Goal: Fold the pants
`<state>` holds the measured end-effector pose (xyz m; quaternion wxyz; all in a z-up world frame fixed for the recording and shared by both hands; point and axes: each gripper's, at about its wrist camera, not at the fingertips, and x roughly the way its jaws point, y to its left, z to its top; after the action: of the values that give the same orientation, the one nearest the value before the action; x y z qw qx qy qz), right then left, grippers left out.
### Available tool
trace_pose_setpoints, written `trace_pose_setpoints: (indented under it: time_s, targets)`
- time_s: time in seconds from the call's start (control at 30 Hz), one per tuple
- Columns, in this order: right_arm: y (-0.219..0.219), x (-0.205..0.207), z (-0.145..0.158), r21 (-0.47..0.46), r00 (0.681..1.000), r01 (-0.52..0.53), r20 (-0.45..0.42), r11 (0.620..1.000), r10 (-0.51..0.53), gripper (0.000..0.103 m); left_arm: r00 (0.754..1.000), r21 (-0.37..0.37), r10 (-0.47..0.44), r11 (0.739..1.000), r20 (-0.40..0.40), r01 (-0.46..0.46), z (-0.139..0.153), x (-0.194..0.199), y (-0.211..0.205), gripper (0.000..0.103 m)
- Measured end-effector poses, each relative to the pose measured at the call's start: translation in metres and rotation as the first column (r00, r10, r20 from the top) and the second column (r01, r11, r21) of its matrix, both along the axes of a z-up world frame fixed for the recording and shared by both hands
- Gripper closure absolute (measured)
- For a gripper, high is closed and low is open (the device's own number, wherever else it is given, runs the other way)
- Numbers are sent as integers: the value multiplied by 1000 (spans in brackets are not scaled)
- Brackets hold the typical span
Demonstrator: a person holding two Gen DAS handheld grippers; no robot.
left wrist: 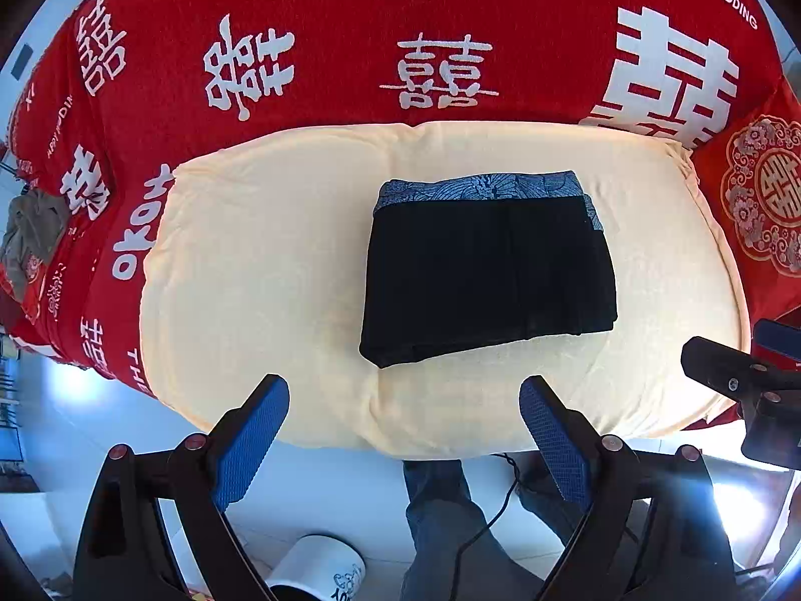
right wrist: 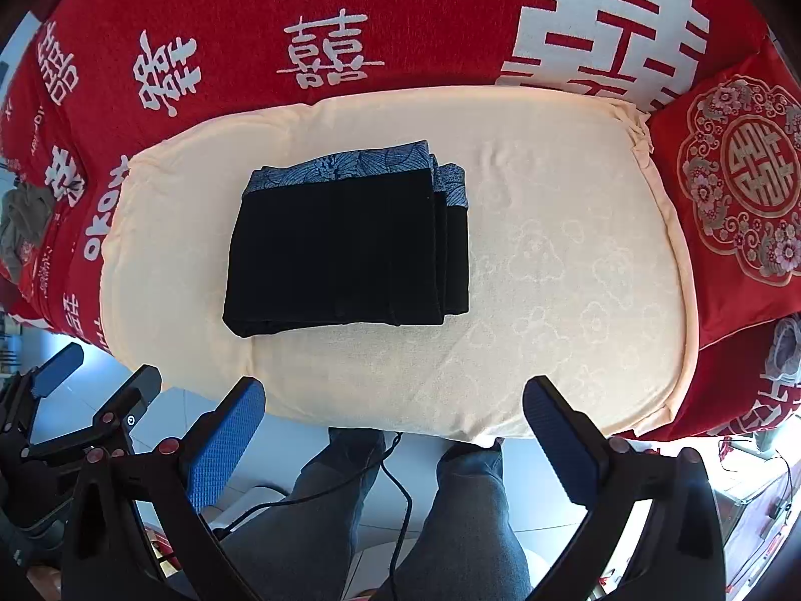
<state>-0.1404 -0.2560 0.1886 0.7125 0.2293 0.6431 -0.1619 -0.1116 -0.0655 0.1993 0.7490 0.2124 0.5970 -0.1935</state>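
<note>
The black pants (left wrist: pixel 488 273) lie folded into a compact rectangle on the cream cushion (left wrist: pixel 260 270), with a blue patterned waistband along the far edge. They also show in the right wrist view (right wrist: pixel 345 255), left of centre on the cushion (right wrist: pixel 550 275). My left gripper (left wrist: pixel 404 390) is open and empty, held back above the cushion's near edge. My right gripper (right wrist: pixel 394 395) is open and empty too, near the front edge. Neither touches the pants. The right gripper shows at the right edge of the left wrist view (left wrist: pixel 741 370); the left gripper shows at the left of the right wrist view (right wrist: pixel 90 375).
A red blanket (left wrist: pixel 350 50) with white characters covers the sofa behind the cushion. A red embroidered pillow (right wrist: pixel 741 190) lies to the right. Crumpled grey cloth (left wrist: pixel 30 230) sits at the far left. The person's legs (right wrist: pixel 465 516) and a black cable (right wrist: pixel 395 491) are below.
</note>
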Motion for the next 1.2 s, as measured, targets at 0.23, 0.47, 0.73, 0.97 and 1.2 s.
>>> trace_pose_setpoints:
  time_s: [0.23,0.47,0.73,0.97,1.2]
  targets:
    - [1,5,2,-20,1000,-13,-11,1000,12,0,1000,-1,2,1000,3,-2,1,1,1,9]
    - [4,8,3,-44,999,-40,-25,998,39,0,1000,4,-2,1000,3,2,1,0,-2,9]
    - [6,8,4,-47,999,-40,-28,998,39,0,1000,4,-2,1000,6,2,1,0,-2,9]
    - [7,8,2,-47,998,-46,-33,998,45,0,1000,0,-5,1000,8,5,2,-1,-3,9]
    - [8,8,1,-48,998,-55,-40,997,53,0,1000,-4,-21,1000,10,21,2,-1,-4,9]
